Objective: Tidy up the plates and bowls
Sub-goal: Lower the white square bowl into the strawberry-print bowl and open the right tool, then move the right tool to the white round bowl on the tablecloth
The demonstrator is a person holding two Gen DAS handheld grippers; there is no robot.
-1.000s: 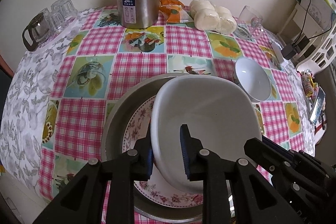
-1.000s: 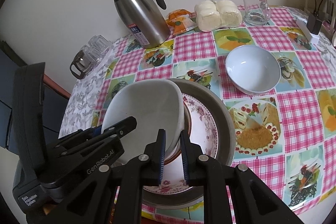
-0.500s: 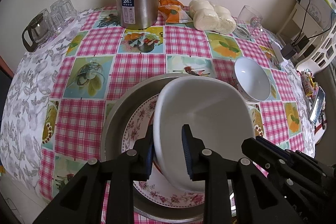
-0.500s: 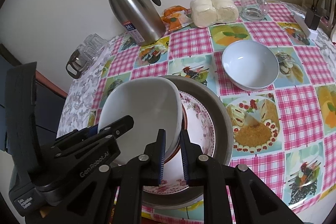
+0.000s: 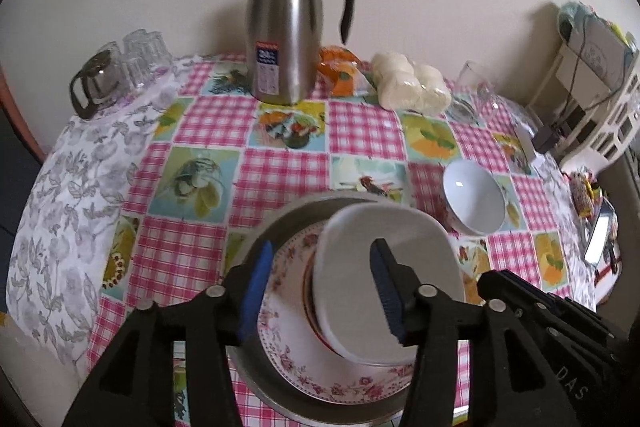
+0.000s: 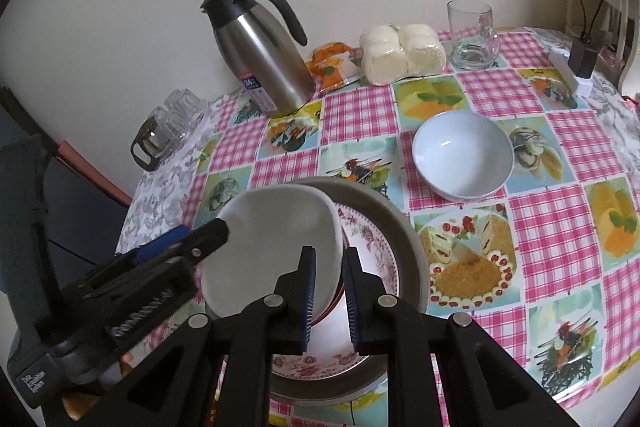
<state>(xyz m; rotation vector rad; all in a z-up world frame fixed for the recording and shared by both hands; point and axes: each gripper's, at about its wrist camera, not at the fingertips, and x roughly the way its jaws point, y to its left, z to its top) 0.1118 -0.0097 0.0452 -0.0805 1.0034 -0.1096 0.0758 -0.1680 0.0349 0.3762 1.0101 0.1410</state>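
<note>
Plates & bowls: a deep white squarish bowl [image 5: 384, 279] sits tilted on a stack at the near edge of the table [image 5: 280, 163], over a brown-rimmed dish, a floral-rimmed white plate [image 5: 288, 291] and a wide grey metal basin [image 6: 404, 227]. One round white bowl [image 6: 462, 157] stands alone, far right of the stack, apart from it.

Left tool [image 5: 320, 291]: jaws opening, blue pads on either side of the bowl's left wall w/ a clear gap, so nothing gripped. Right tool [image 6: 330, 301]: nearly closed, pads pinching the squarish bowl's right rim; it holds that bowl.

Judgement: bowl is being seated on the stack, left side just let go.

Risks from here:
- Bowl looks tilted, not nested flat. If the right tool lets go now, it may rock or slide off the brown-rimmed dish, clatter onto the floral plate, maybe chip.
- Rim pinch is a thin hold on glazed ware; a twist could slip it.
- Left pad inside the bowl could catch the wall when pulling out & drag the stack toward the near table edge.
- Round bowl not yet stacked; reaching for it w/ the stack unsettled could knock things.
</note>
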